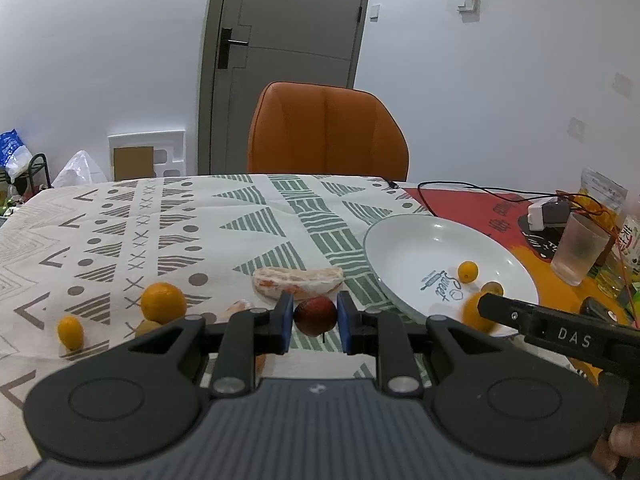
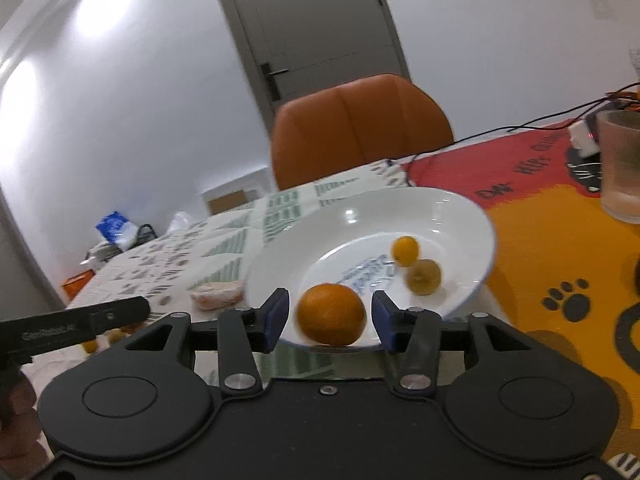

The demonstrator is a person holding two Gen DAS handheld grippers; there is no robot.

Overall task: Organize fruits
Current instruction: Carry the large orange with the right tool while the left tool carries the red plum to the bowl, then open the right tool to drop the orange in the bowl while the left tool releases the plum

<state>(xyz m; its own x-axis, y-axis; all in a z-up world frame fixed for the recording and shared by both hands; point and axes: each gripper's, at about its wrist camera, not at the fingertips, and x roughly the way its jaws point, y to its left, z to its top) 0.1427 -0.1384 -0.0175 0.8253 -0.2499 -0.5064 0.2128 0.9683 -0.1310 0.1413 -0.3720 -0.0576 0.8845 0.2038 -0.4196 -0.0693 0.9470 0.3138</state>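
Plate (image 2: 452, 216): glossy white ceramic. Tablecloth (image 1: 120, 216): matt printed cloth. Chair (image 1: 328, 132): smooth orange leather-like upholstery. Cup (image 1: 580, 248): frosted, translucent. Orange (image 2: 332, 314): slightly dimpled skin.

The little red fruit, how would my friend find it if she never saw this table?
Start at the big white plate on the patterned tablecloth. Just left of it, the left gripper holds the red fruit between its blue jaws. It is the only dark red fruit; all the others nearby are orange or yellow.

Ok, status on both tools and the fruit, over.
Left tool shut on red fruit. Right tool open around orange at plate rim, pads clear. Nothing blocking plate.
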